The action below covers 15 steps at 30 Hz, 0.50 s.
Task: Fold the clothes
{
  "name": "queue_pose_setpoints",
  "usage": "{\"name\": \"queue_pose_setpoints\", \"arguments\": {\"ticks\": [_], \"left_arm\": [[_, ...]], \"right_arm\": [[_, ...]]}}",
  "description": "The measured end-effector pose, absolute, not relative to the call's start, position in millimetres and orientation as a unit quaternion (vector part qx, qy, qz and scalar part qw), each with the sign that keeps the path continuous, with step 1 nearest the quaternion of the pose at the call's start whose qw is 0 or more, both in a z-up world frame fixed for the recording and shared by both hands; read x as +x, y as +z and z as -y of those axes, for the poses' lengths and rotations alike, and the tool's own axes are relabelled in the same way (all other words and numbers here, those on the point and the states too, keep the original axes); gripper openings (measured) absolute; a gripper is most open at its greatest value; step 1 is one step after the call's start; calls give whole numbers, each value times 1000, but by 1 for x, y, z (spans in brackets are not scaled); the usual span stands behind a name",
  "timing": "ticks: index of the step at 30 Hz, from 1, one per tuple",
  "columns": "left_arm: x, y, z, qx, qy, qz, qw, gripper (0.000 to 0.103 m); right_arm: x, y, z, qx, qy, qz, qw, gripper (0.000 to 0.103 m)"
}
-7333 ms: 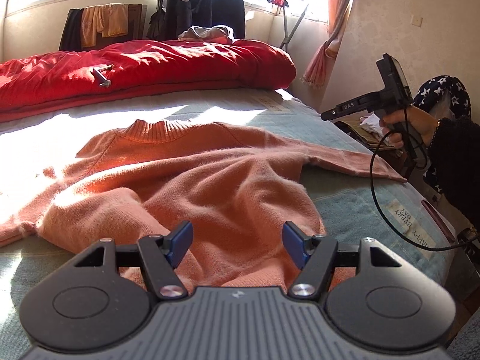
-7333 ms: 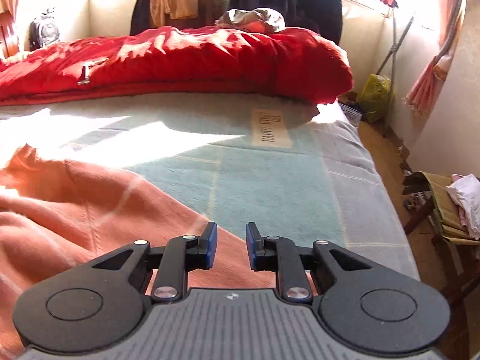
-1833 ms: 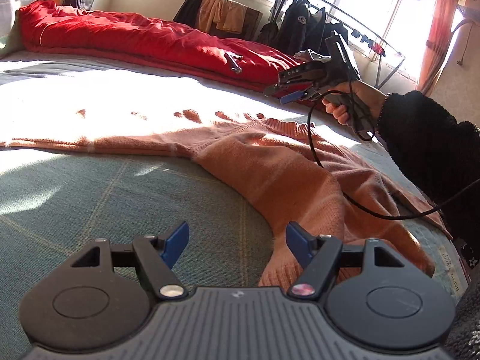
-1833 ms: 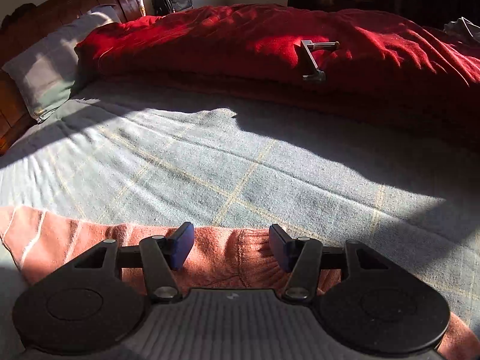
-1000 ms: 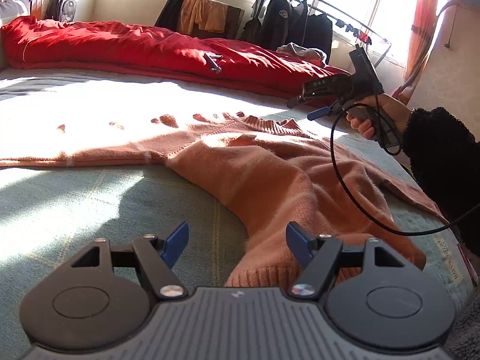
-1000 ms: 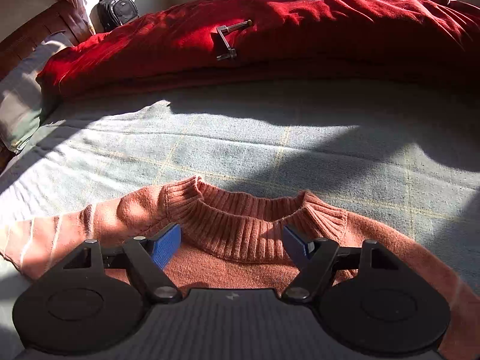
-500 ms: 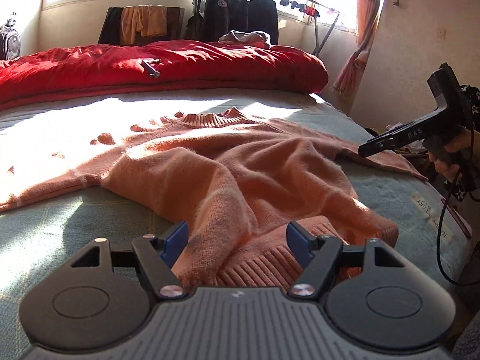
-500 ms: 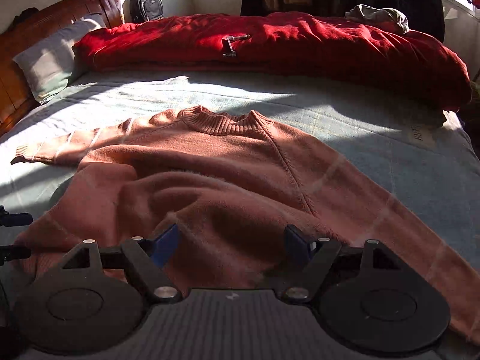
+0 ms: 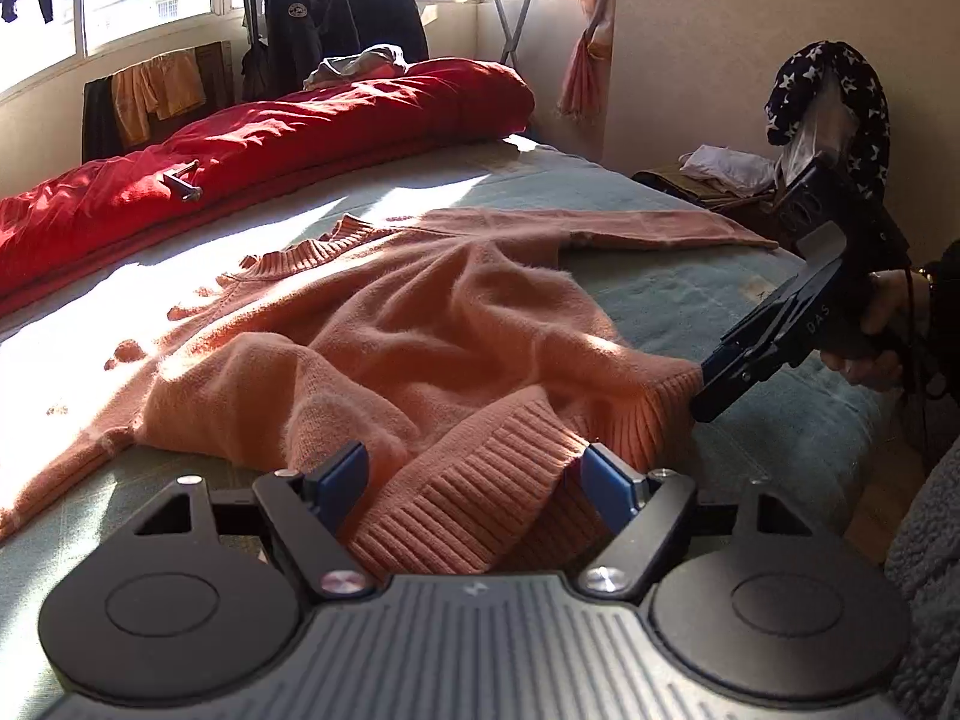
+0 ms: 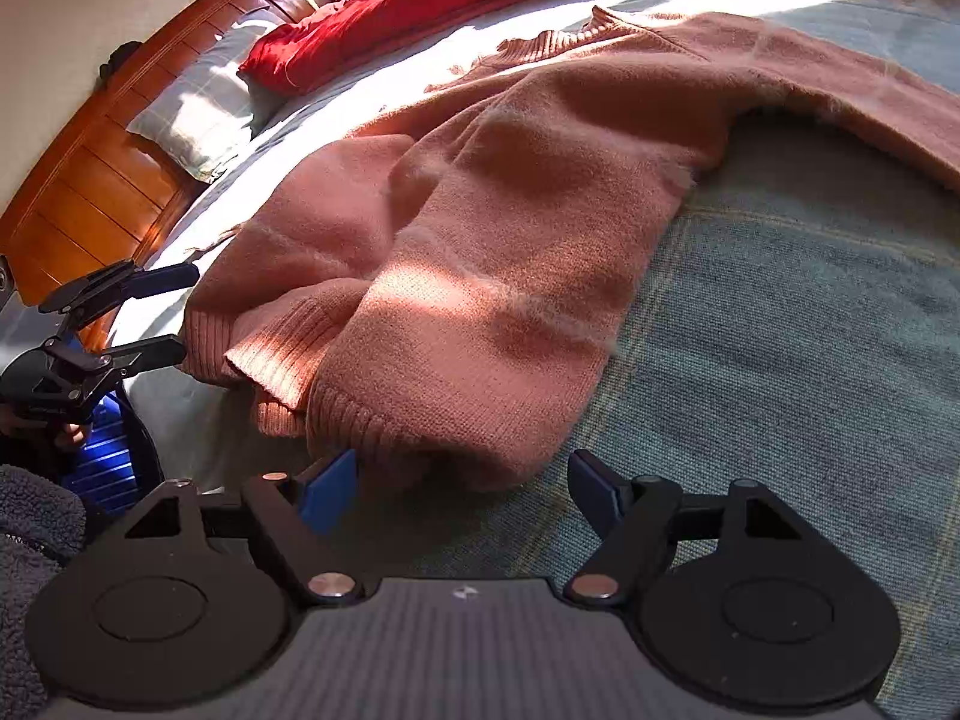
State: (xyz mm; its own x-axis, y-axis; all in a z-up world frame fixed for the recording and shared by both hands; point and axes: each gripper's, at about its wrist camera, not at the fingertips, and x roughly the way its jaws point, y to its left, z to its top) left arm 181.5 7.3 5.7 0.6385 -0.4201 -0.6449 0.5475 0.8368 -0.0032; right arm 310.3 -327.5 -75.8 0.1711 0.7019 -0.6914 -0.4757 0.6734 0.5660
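Two grippers sit at the ribbed hem of the sweater (image 9: pixel 420 324), which sprawls rumpled across the middle of the bed (image 9: pixel 690 300). Left gripper (image 9: pixel 474 474): jaws wide and just opened further, hem between them, not pinched. Right gripper (image 10: pixel 462 474): jaws wide, hem corner between them at lower centre, unpinched

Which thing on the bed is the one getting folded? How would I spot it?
Find the big bed with the blue-green cover. The rumpled sweater lies in its middle, sleeves spread. It is peachy orange and fuzzy with a ribbed hem, unlike the red quilt behind it.
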Motion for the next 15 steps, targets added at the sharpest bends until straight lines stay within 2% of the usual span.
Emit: {"name": "queue_pose_setpoints", "arguments": {"ticks": [5, 9, 13, 15], "left_arm": [[183, -2, 7, 115, -279, -338, 892, 79], [183, -6, 9, 119, -278, -342, 890, 79], [185, -13, 15, 120, -289, -350, 883, 79], [186, -17, 21, 128, -299, -353, 877, 79]], "right_arm": [[318, -86, 319, 170, 416, -494, 744, 82], [321, -66, 321, 209, 439, -452, 748, 82], [333, -47, 341, 308, 472, -391, 728, 82], [340, -49, 343, 324, 473, -388, 722, 82]]}}
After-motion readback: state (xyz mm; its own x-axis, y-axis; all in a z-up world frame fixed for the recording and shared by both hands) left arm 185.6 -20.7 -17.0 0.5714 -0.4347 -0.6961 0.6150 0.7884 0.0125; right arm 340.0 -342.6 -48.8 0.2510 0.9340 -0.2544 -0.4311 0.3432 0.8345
